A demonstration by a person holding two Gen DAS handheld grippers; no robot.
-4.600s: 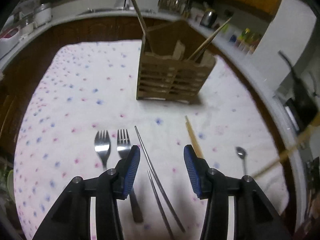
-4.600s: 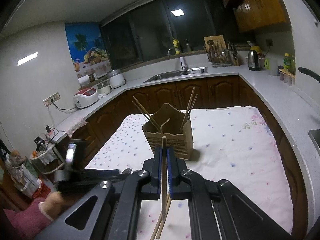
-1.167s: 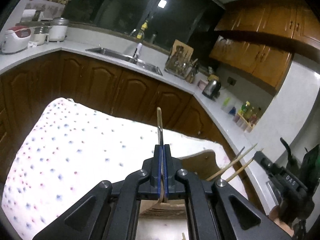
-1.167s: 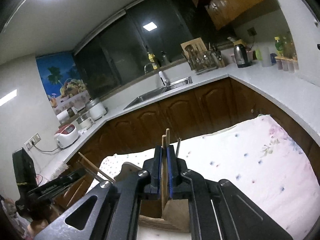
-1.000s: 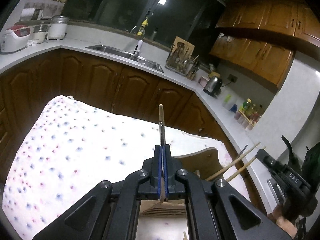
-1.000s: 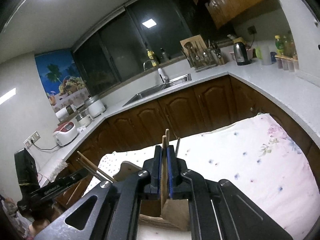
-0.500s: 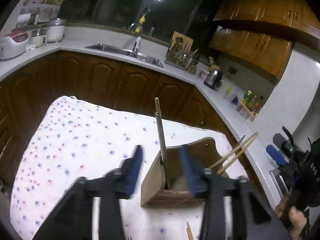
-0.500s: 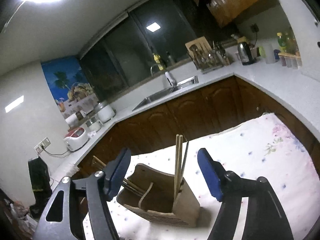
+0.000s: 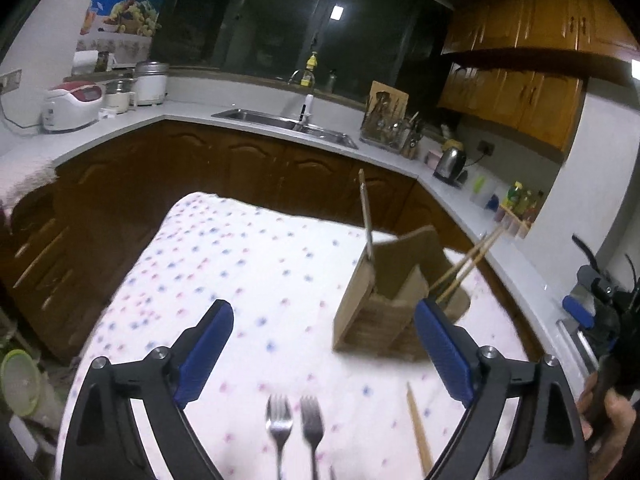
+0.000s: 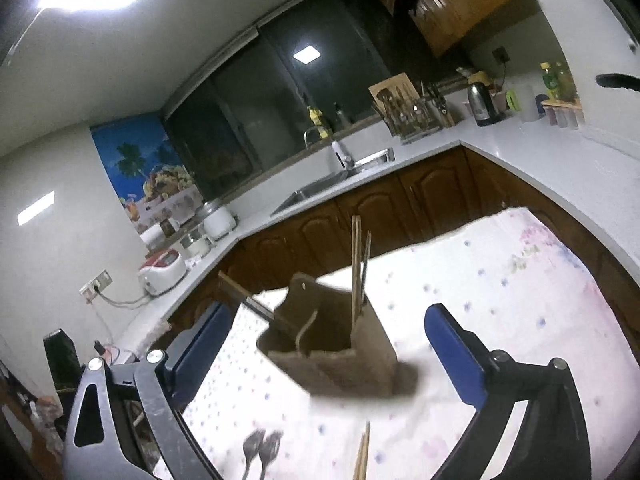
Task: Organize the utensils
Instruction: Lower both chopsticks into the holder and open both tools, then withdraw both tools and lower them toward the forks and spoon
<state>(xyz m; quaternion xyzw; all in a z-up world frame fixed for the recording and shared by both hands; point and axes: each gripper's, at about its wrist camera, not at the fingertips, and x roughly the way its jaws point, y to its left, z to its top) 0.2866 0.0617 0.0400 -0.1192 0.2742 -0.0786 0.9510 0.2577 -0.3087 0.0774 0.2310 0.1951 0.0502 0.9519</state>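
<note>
Gaping wide and empty, left gripper (image 9: 324,350) and right gripper (image 10: 328,350), above wooden holder (image 9: 384,312).

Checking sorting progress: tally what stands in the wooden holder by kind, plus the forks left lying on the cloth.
Wooden chopsticks in the holder: 3
Metal chopsticks in the holder: 2
Forks on the cloth: 2
Total: 7

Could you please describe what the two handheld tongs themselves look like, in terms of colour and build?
Both the left tongs and the right tongs have matte black, angular frames with triangular cut-outs and silver round bolts at the joints. Each finger ends in a flat, ribbed blue pad. No cables or markings are legible.
</note>
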